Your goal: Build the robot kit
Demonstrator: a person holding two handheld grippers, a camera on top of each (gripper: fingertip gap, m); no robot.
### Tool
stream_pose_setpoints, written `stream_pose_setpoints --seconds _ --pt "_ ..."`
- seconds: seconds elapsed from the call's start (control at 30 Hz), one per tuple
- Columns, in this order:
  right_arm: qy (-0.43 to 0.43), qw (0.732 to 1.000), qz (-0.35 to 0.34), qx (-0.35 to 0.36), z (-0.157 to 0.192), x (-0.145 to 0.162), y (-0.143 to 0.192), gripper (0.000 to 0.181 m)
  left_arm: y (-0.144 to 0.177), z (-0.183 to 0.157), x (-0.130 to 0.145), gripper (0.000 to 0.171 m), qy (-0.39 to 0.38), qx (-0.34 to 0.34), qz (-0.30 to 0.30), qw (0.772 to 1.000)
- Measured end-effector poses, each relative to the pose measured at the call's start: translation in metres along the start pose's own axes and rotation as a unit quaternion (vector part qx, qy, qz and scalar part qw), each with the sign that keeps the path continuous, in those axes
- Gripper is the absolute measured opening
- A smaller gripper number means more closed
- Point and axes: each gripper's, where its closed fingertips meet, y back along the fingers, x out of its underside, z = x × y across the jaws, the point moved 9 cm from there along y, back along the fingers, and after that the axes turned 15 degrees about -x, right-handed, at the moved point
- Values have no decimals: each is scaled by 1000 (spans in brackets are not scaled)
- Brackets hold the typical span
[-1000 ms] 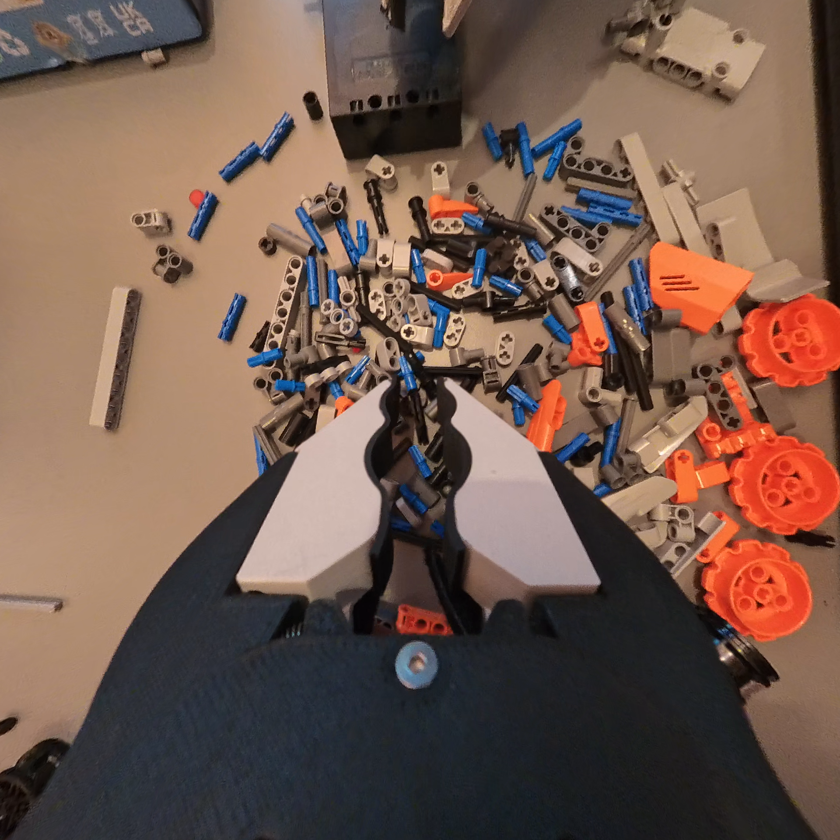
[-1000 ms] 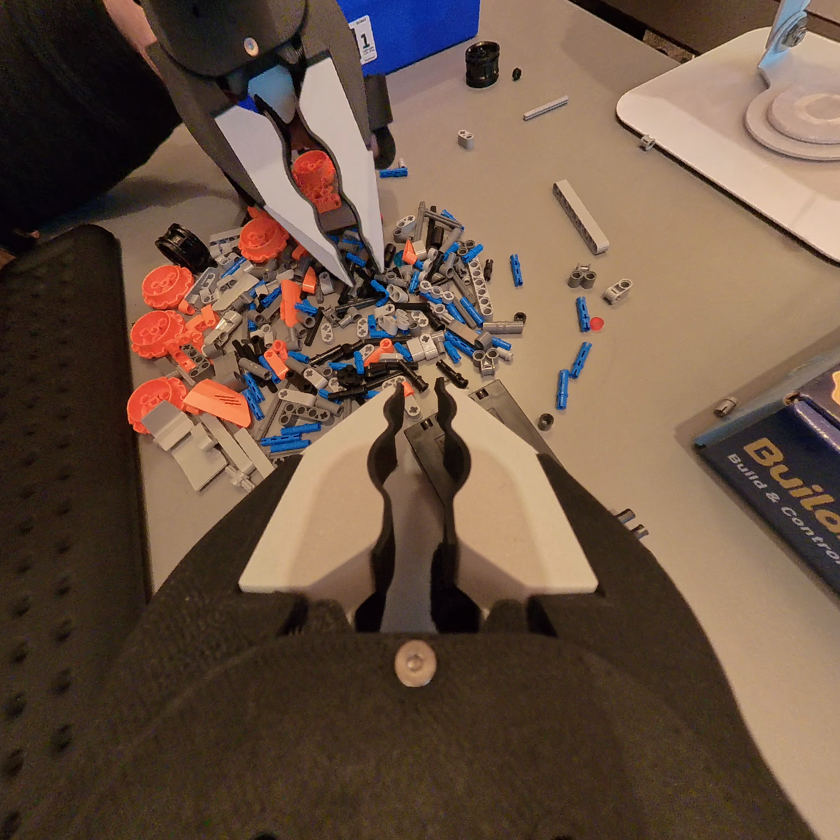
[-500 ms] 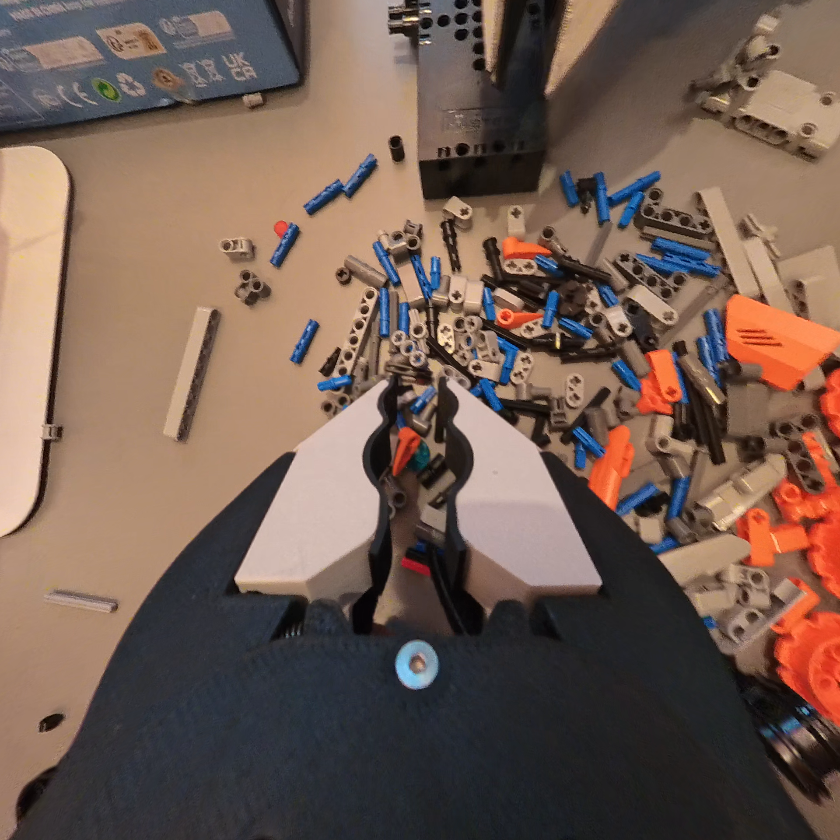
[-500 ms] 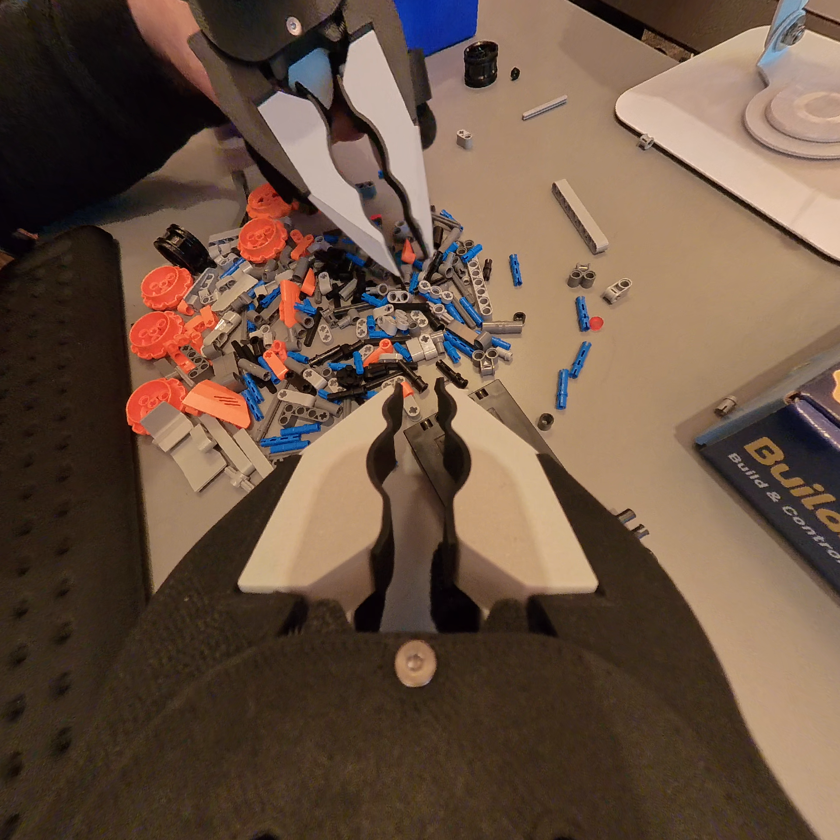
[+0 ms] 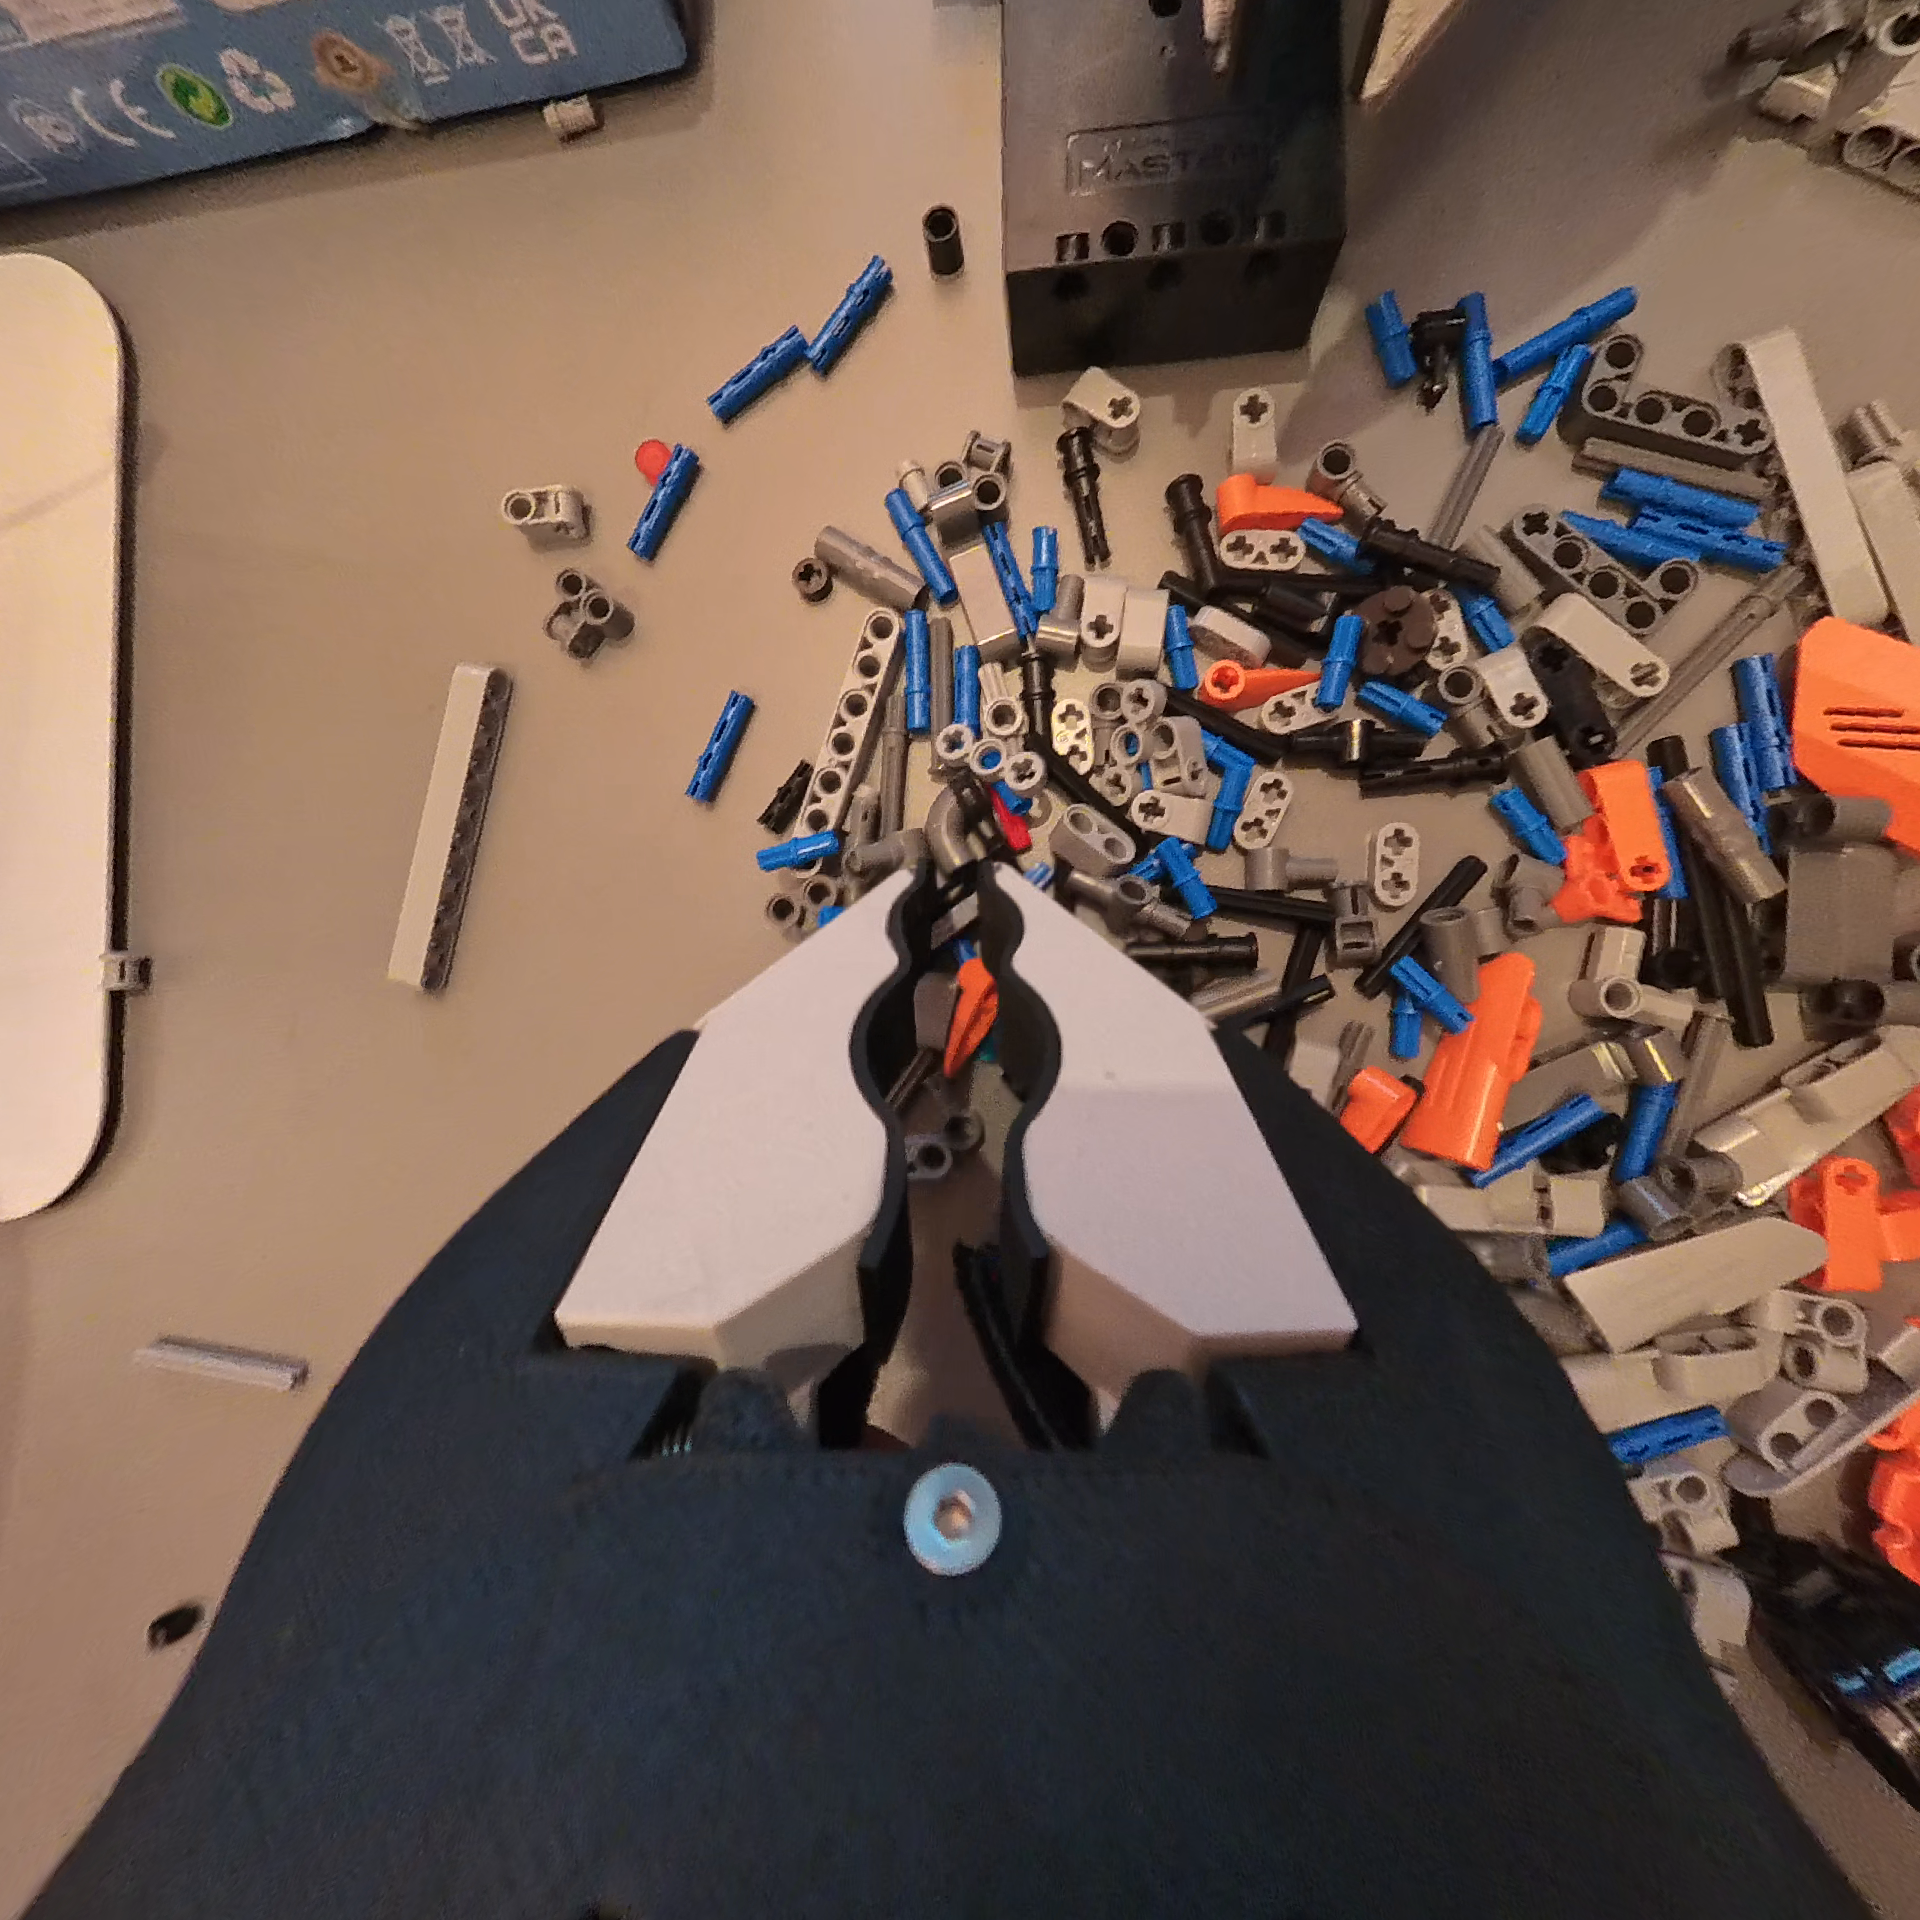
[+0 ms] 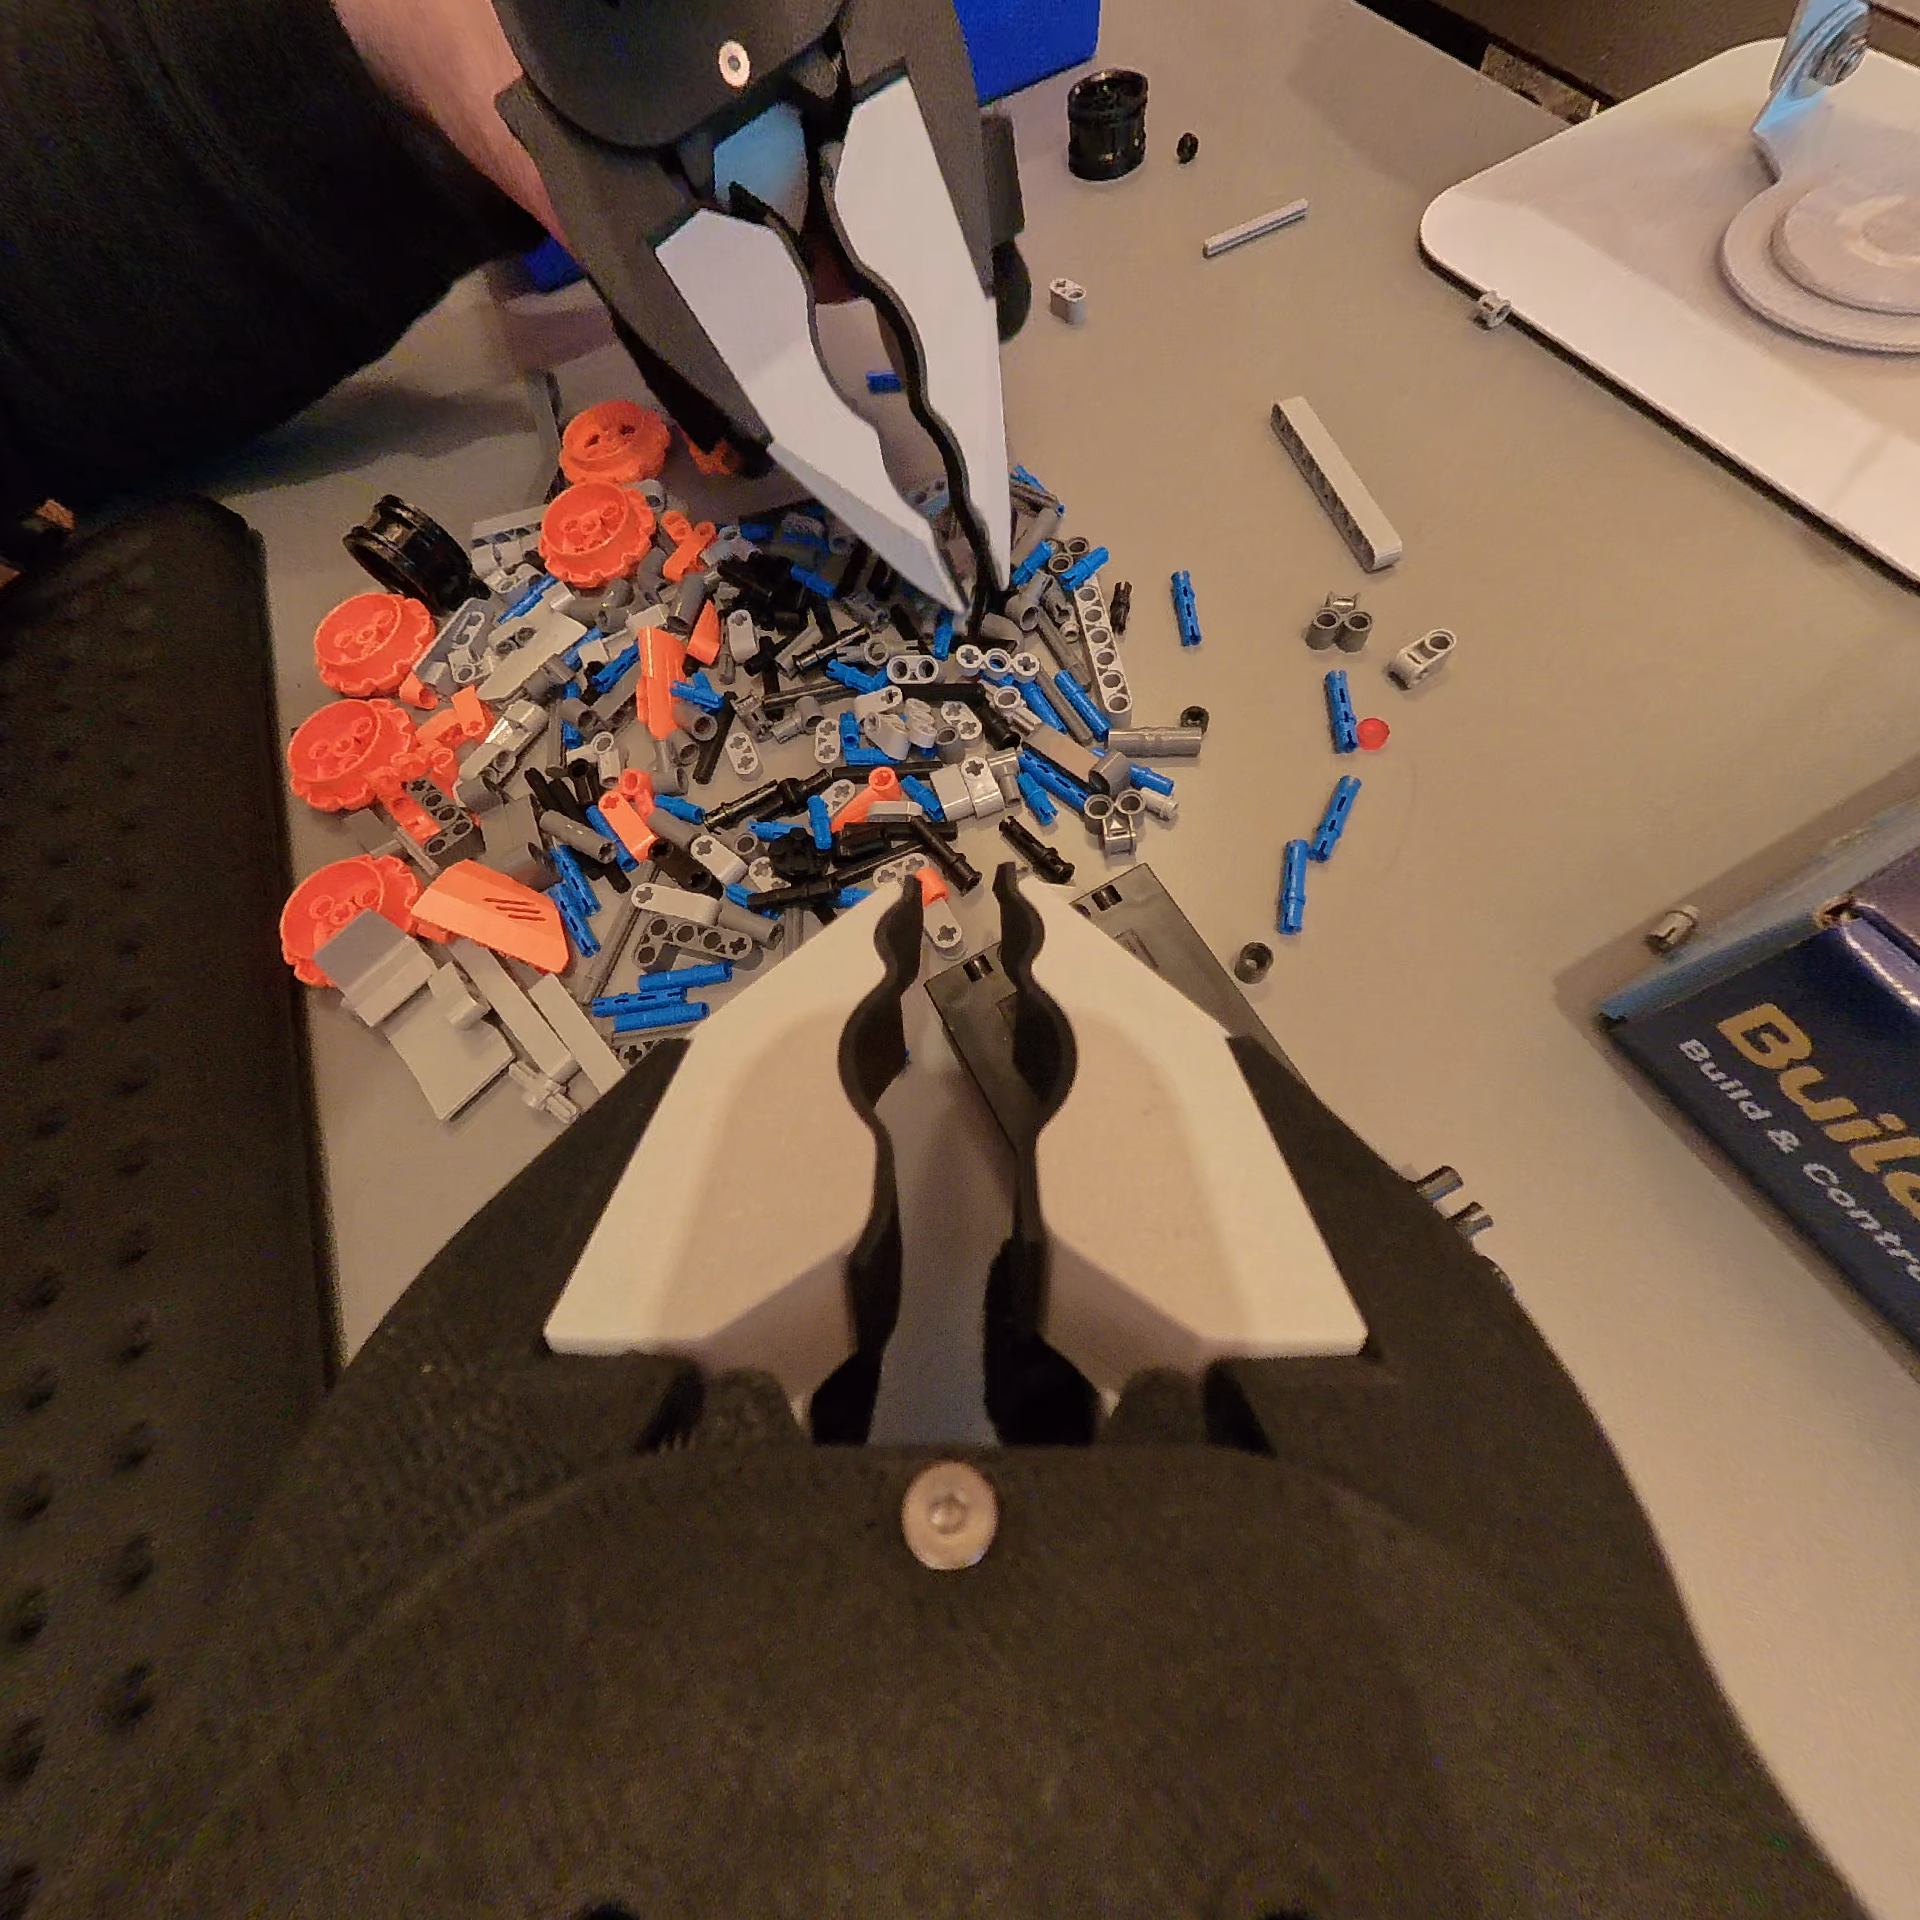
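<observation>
The left tool (image 5: 956,883) points down into the near-left edge of a heap of small plastic building parts (image 5: 1299,727) spread on the matt grey desk (image 5: 312,520). Its pale fingers stand narrow, with a thin black part between the tips. Whether they actually grip it cannot be told. A dark grey curved elbow piece (image 5: 951,836) lies just ahead of the tips, and a smooth orange wedge (image 5: 971,1013) shows farther back in the gap.

The heap holds ridged blue pins, black axles, pale grey connectors with holes, and toothed orange wheels (image 6: 358,634) to the right tool's left. A long light grey perforated beam (image 5: 452,826) lies apart, to the left tool's left. A glossy blue carton (image 5: 312,83) lies farther ahead of it.

The right tool (image 6: 958,894) sits at the opposite edge of the heap, slightly parted and empty. A boxy black block with round sockets (image 5: 1174,208) lies under its right finger.
</observation>
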Motion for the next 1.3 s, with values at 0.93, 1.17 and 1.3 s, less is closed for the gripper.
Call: stream_pose_setpoints --seconds 0.93,1.17,1.3 --pt "1 1000 5 0 0 0 0 13 33 17 30 14 24 -8 72 997" --pt "0 1000 2 2 0 0 1 13 50 31 38 17 38 -80 104 991" --pt "1 1000 0 2 0 0 1 13 90 44 34 16 28 -128 102 986"
